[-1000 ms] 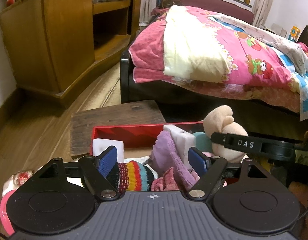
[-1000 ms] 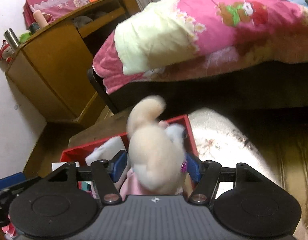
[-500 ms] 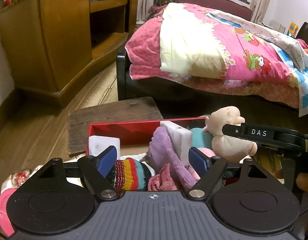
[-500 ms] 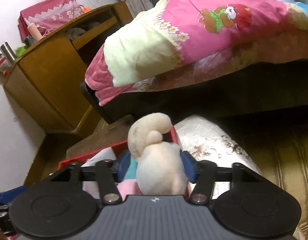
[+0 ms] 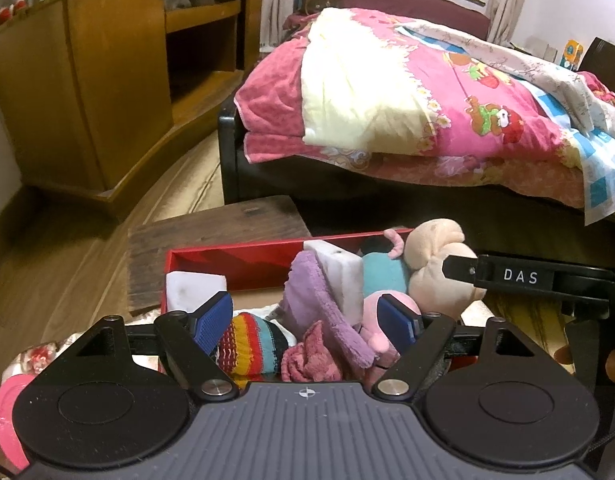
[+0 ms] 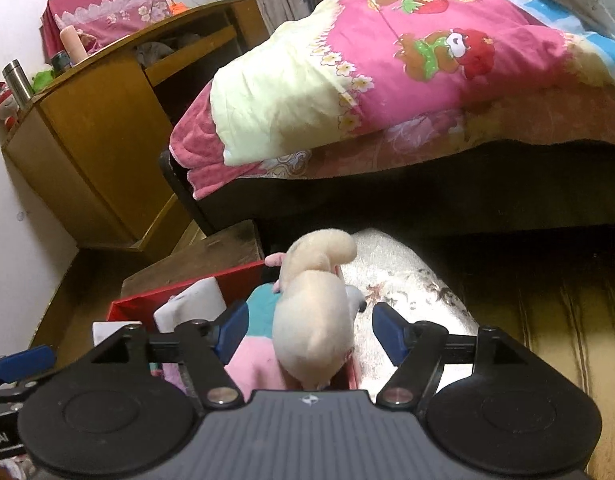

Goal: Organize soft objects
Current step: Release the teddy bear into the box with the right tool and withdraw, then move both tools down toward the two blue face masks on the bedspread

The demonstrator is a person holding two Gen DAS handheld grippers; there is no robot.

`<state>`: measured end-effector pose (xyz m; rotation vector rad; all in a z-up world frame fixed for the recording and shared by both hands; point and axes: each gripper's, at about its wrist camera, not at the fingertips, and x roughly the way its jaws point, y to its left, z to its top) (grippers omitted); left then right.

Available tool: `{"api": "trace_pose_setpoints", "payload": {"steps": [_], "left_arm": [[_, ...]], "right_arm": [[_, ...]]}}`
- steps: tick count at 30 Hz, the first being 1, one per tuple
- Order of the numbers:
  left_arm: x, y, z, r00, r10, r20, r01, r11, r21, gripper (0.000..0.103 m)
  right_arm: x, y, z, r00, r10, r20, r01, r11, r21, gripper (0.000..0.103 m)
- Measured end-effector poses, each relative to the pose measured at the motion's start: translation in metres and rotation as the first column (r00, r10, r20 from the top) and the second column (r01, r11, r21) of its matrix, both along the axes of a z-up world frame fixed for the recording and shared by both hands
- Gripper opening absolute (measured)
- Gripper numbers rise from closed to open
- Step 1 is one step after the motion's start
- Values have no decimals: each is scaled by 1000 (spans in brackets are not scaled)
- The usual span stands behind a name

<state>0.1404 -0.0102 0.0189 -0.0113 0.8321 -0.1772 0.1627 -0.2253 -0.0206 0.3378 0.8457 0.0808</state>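
Your right tool (image 6: 310, 330) gapes wide around the cream plush (image 6: 313, 320) in the red box (image 5: 243, 266); your left tool (image 5: 309, 322) hovers wide.

Red box (image 5: 243, 264); cream plush toy (image 6: 311, 320); rainbow-striped sock (image 5: 251, 346); lilac cloth (image 5: 319, 308); white sponge (image 5: 195, 290); teal-and-pink plush (image 5: 383, 276); maroon rag (image 5: 311, 360); pink cartoon-print quilt (image 5: 447, 108) with pale yellow lining; blue gripper pads (image 5: 213, 320).

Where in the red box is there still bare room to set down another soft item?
The red box has a bare patch behind the striped sock, between the white sponge and purple cloth. Its right side is crowded: cream plush toy, teal plush.
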Motion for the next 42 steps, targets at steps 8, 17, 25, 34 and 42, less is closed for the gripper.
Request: {"api": "trace_pose_setpoints", "payload": {"steps": [8, 17, 25, 34, 42], "left_arm": [[-21, -4, -9, 998, -31, -49, 31, 999, -8, 78], [-42, -12, -26, 994, -54, -92, 56, 998, 20, 78], [-58, -9, -40, 989, -51, -136, 54, 998, 17, 79], [-84, -17, -69, 971, -85, -221, 95, 995, 35, 79], [-98, -20, -82, 956, -106, -273, 114, 993, 14, 79]], "right_arm": [[-32, -4, 3, 999, -10, -32, 10, 1000, -14, 40], [-73, -9, 0, 997, -3, -71, 0, 1000, -31, 40], [-106, -5, 0, 996, 18, -87, -22, 999, -42, 40], [-151, 4, -15, 987, 65, -147, -73, 996, -49, 40], [-182, 13, -27, 973, 107, -203, -120, 992, -50, 40]]}}
